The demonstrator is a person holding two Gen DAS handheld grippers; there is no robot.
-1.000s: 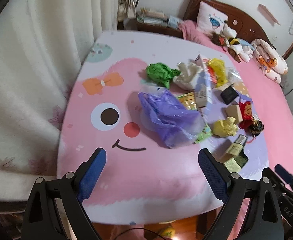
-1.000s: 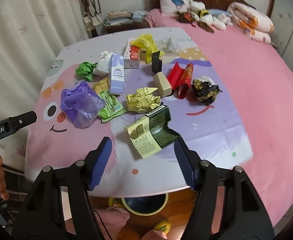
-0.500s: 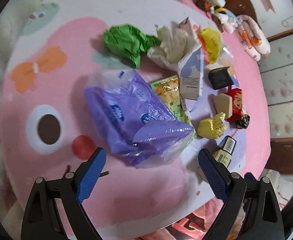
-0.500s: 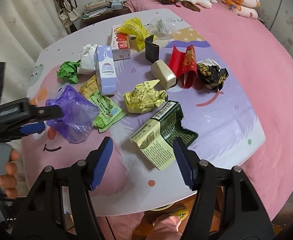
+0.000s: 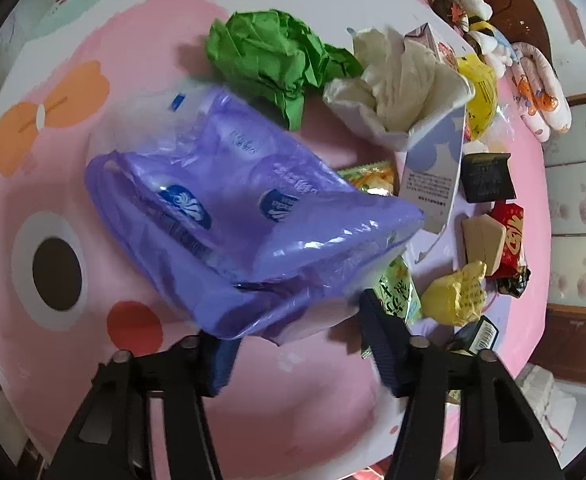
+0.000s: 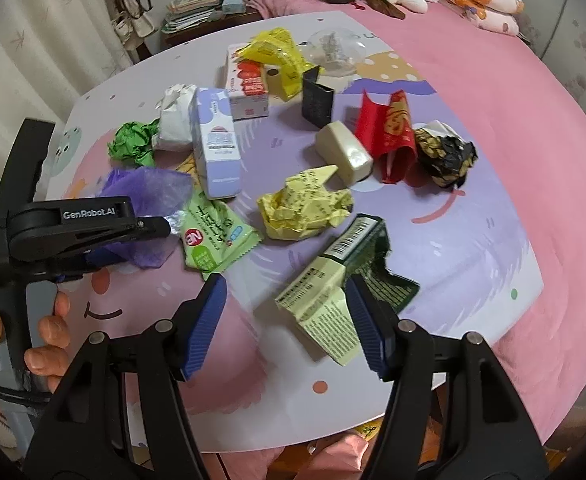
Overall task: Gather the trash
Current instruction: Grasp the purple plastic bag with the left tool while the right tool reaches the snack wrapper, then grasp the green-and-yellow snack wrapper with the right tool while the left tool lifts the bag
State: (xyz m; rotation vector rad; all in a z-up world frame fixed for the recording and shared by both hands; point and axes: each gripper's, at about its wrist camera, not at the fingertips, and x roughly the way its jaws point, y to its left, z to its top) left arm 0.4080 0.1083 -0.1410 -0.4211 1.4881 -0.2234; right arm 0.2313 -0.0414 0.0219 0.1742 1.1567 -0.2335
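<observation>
A crumpled purple plastic bag lies on the pink cartoon table. My left gripper is open, its jaws narrowed around the bag's near edge, which drapes over the left fingertip. The right wrist view shows that gripper from the side with the purple bag between its fingers. My right gripper stands open and low over the table. A flattened green and cream carton lies just beyond it, against the right finger.
Trash is spread over the table: green paper ball, lilac carton, green snack wrapper, yellow paper ball, beige box, red packet, black-gold wrapper. A pink bed lies behind. A hand holds the left gripper.
My left gripper has dropped down onto the purple bag and its fingers have drawn closer together around the bag's edge. The right gripper has moved forward and lower toward the flattened carton.
</observation>
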